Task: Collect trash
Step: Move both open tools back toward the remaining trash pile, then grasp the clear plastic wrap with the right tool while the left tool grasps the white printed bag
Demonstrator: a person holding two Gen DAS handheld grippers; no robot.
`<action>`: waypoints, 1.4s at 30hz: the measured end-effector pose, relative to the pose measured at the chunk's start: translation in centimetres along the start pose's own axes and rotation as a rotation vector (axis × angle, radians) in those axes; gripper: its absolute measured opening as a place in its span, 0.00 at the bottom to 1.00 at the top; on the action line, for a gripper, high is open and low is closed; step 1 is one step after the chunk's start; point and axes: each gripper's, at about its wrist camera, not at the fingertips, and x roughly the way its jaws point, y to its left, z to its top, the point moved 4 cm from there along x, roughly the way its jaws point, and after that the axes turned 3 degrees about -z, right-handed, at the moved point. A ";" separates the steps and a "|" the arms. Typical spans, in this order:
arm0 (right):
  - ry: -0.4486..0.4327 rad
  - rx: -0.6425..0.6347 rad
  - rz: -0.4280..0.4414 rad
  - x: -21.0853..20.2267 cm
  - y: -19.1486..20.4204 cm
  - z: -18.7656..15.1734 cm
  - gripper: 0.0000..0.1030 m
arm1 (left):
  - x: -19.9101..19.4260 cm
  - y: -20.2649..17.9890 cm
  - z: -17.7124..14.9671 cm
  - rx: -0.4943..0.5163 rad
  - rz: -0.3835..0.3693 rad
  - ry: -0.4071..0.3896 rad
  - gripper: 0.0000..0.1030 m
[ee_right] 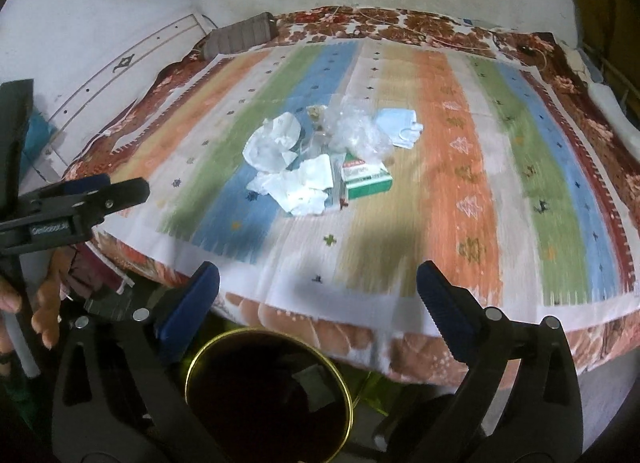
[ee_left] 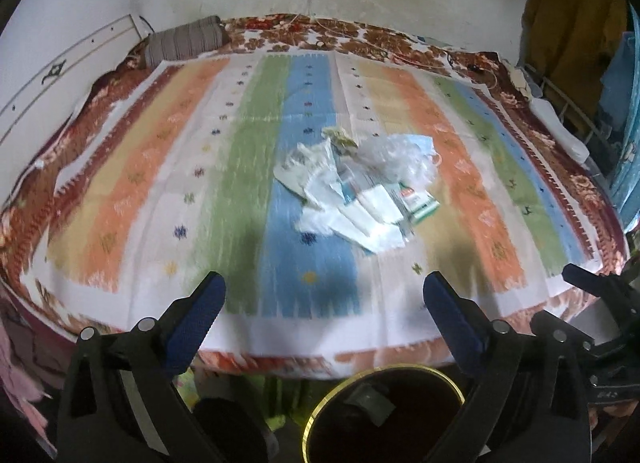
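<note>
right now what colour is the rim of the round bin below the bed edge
Gold rim; it shows best in the right wrist view.

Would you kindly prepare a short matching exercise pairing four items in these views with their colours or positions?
Things:
1. face mask
2. small box
3. bin
4. rolled pillow

Descriptions:
A. gold-rimmed, below the bed edge
B. light blue, right end of the pile
C. brown-striped, far left corner by the wall
D. green and white, near side of the pile

Pairs: 1-B, 2-D, 3-A, 4-C

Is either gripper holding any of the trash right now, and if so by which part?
Nothing is held. The left gripper and right gripper are both open and empty, short of the trash pile on the bed.
</note>
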 end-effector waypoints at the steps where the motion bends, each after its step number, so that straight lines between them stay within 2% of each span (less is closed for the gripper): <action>1: -0.003 -0.002 0.002 0.1 0.0 0.2 0.91 | 0.4 0.2 0.4 -0.001 -0.007 0.003 0.94; 3: -0.010 -0.008 0.005 0.6 0.2 0.8 0.91 | 1.2 0.4 1.0 -0.023 -0.075 0.020 0.94; 5: -0.014 -0.010 0.011 0.9 0.3 1.2 0.91 | 1.9 0.8 1.2 -0.058 -0.109 0.033 0.94; 7: -0.020 -0.008 0.019 1.4 0.3 1.7 0.91 | 3.2 1.4 1.3 -0.084 -0.081 0.065 0.94; 11: -0.015 -0.020 0.021 2.8 0.1 2.7 0.91 | 5.2 1.8 1.5 -0.066 -0.054 0.098 0.93; 21: -0.024 0.011 0.006 6.3 -1.3 4.8 0.91 | 7.5 2.8 3.3 -0.042 -0.045 0.064 0.93; 25: -0.012 -0.013 -0.038 8.6 -1.9 5.2 0.91 | 8.9 3.1 3.5 -0.026 0.010 0.080 0.93; 36: -0.016 0.014 -0.036 12.5 -3.5 7.0 0.91 | 11.8 4.5 4.9 -0.036 0.037 0.078 0.89; 40: -0.016 -0.009 -0.039 13.3 -3.4 8.2 0.91 | 12.1 5.0 5.4 -0.025 0.052 0.027 0.86; 42: -0.015 -0.015 -0.032 13.9 -3.4 8.9 0.91 | 12.5 5.2 5.7 -0.045 0.030 0.028 0.86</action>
